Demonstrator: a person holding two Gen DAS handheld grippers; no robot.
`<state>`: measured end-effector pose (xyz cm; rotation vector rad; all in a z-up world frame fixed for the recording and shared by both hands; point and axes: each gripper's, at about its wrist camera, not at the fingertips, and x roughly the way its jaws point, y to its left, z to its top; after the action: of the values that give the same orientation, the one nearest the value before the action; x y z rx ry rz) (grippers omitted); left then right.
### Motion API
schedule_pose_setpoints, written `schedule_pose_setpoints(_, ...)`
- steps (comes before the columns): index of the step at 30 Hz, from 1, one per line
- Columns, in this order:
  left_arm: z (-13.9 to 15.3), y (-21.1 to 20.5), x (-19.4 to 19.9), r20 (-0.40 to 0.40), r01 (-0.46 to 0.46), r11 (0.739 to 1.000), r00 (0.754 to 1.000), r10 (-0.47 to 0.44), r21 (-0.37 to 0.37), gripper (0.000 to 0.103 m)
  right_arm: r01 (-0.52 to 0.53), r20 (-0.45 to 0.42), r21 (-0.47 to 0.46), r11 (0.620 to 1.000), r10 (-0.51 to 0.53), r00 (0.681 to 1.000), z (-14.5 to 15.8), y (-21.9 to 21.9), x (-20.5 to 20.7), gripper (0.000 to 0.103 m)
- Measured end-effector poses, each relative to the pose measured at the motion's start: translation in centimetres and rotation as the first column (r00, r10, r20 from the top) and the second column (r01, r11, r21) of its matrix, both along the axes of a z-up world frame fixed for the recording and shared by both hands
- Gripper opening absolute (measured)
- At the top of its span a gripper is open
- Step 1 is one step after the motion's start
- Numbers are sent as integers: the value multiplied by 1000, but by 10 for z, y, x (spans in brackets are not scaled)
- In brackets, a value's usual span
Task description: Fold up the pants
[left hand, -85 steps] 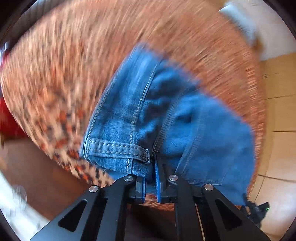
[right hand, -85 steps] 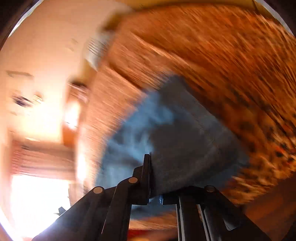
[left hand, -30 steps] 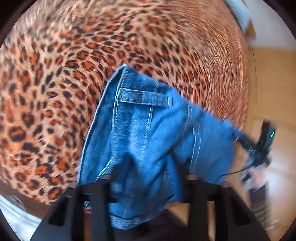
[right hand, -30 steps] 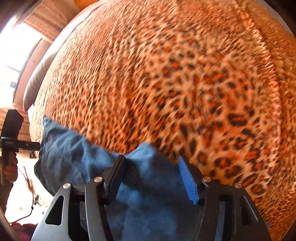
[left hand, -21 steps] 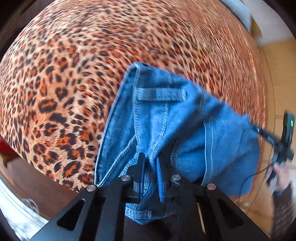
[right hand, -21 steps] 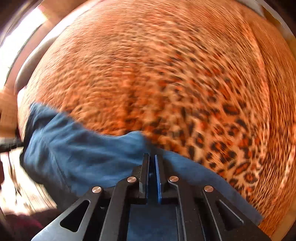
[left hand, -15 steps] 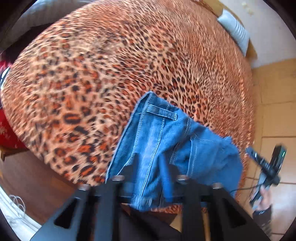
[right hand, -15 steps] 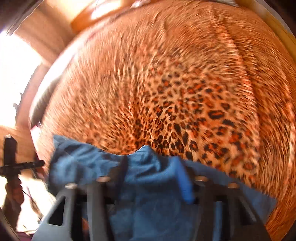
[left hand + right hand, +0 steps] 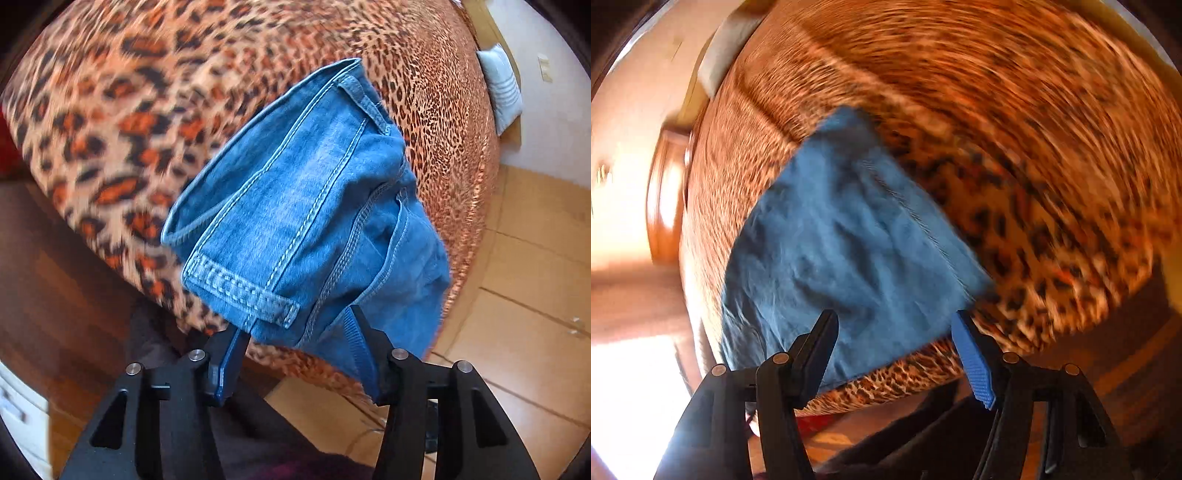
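Near the bed's corner, through the left wrist camera, I see my left gripper with its jaws spread and just opened further; the jeans lie folded on the leopard-print bedspread, a belt-loop edge between the fingers but not pinched, so I judge the denim released and this fold laid down; less than a second back those jaws were pressed together on the fabric, and the bundle now sits nearer the lens and turned; over the right wrist camera, blurred by motion, my right gripper also stands with jaws apart, just widened, the jeans lying flat beyond the tips near the bed's edge, nothing clamped; earlier the same jaws nipped the cloth, and the view has since rolled round; both hands are free, so I would guess either a further fold or a smoothing comes next.
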<state>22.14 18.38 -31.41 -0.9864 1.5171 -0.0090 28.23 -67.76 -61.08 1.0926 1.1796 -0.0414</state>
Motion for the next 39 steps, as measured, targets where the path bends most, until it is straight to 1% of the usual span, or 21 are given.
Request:
schedule_pose_setpoints(2,-8,-6,7,-5,13,998,1000,-13,56,43,46,11,10,999,-46,999,-6,-6,-2,66)
schedule_pose_setpoints(4,-7,-7,15,-10,21,996,1000,-20,86,21,69,-3,-12,998,-69,998,-19,-9,-2,62)
schedule_pose_setpoints(6,4,-4,22,11,8,997,1000,-9,83,11,70,17,-3,998,-70,997,-26,-7,2,7)
schedule_pose_setpoints(8,19,-6,22,55,34,991,998,-42,126,10,80,88,23,997,-82,993,-12,1,0,5)
schedule_pose_setpoints(10,21,-11,17,55,95,975,993,-108,202,11,44,129,-14,999,-41,991,2,6,-5,4)
schedule_pose_setpoints(11,7,-14,15,9,132,965,990,-137,228,11,31,119,-24,999,-28,992,1,10,-6,4)
schedule_pose_setpoints(13,-18,-12,8,-78,128,973,990,-115,193,12,9,46,-51,999,-7,999,-18,14,-8,5)
schedule_pose_setpoints(15,-25,-9,5,-77,99,982,993,-87,163,14,16,7,-61,998,-15,1000,-30,16,-10,10)
schedule_pose_setpoints(18,-12,-4,2,-62,160,976,986,-153,150,20,16,-3,-55,998,-16,1000,-29,17,-11,17)
schedule_pose_setpoints(20,2,1,3,-39,236,965,972,-233,116,27,11,-11,-89,996,-12,1000,-17,6,-20,30)
schedule_pose_setpoints(22,23,13,2,25,280,957,959,-283,82,29,5,-4,-197,980,-6,1000,11,-5,-23,36)
schedule_pose_setpoints(25,52,30,15,104,269,954,953,-283,133,41,-41,59,-320,947,63,996,53,-7,-6,45)
schedule_pose_setpoints(26,63,40,20,132,246,957,955,-267,153,52,-69,84,-338,938,103,991,64,-1,9,54)
schedule_pose_setpoints(27,64,41,31,142,229,959,957,-253,165,60,-107,109,-343,933,153,982,70,8,25,64)
schedule_pose_setpoints(31,58,4,78,150,253,952,948,-280,174,59,-280,179,-358,891,360,916,93,65,100,66)
schedule_pose_setpoints(33,56,-23,99,142,326,914,920,-366,242,58,-382,172,-396,835,476,863,94,101,146,66)
schedule_pose_setpoints(35,49,-57,121,121,437,835,859,-498,336,58,-472,122,-444,762,573,811,90,134,184,66)
schedule_pose_setpoints(36,47,-75,130,98,490,782,821,-563,386,58,-526,95,-447,723,623,776,87,147,202,65)
schedule_pose_setpoints(37,45,-89,138,59,549,701,767,-639,456,58,-571,59,-471,673,670,740,86,161,217,65)
schedule_pose_setpoints(38,41,-100,146,37,574,653,736,-676,494,57,-599,18,-526,604,712,702,87,175,227,65)
schedule_pose_setpoints(39,37,-108,153,4,606,584,692,-722,540,57,-637,-12,-554,536,760,650,87,189,237,66)
